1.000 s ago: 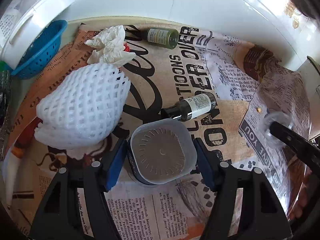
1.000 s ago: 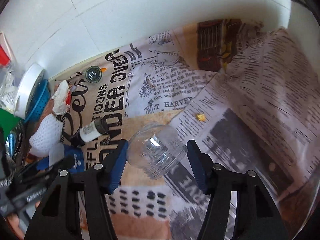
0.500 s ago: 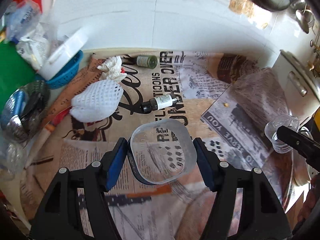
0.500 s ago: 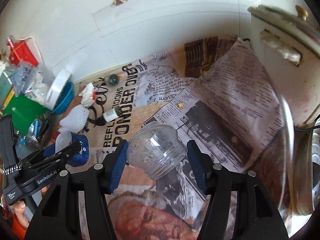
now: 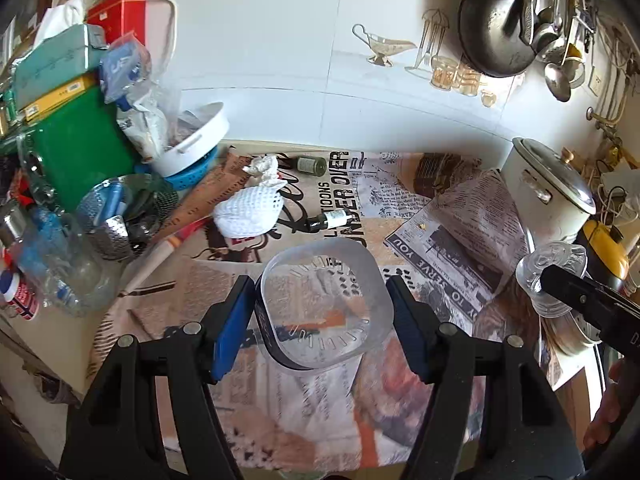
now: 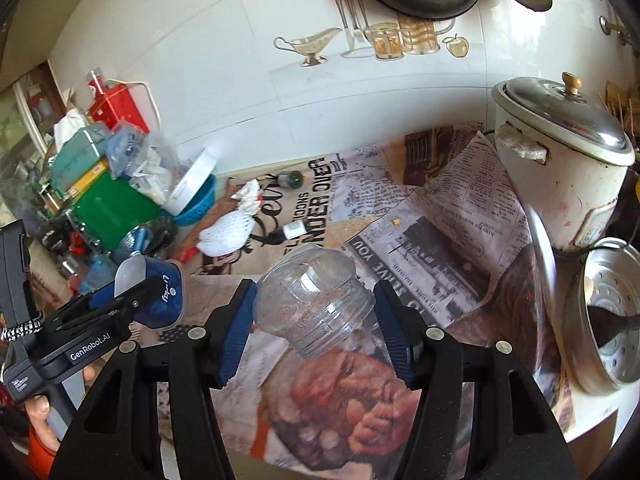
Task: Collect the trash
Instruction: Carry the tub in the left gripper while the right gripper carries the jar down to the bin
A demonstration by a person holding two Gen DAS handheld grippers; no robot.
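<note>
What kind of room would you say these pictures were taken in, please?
Most likely a home kitchen counter. A dark wok and ladles hang on the white tiled wall, a rice cooker stands at the right, and a metal steamer tray sits beside it.

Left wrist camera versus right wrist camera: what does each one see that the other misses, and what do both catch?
Only the left wrist view looks down into the open mouth of the blue tub in the left gripper, and shows the clear bottle lying at the counter's left edge.

Only the right wrist view shows the steamer pan with its perforated tray and the domed clear cup full-on in the right gripper.

Both show the white foam net, crumpled tissue, two small bottles, rice cooker and the newspaper-print cover.
</note>
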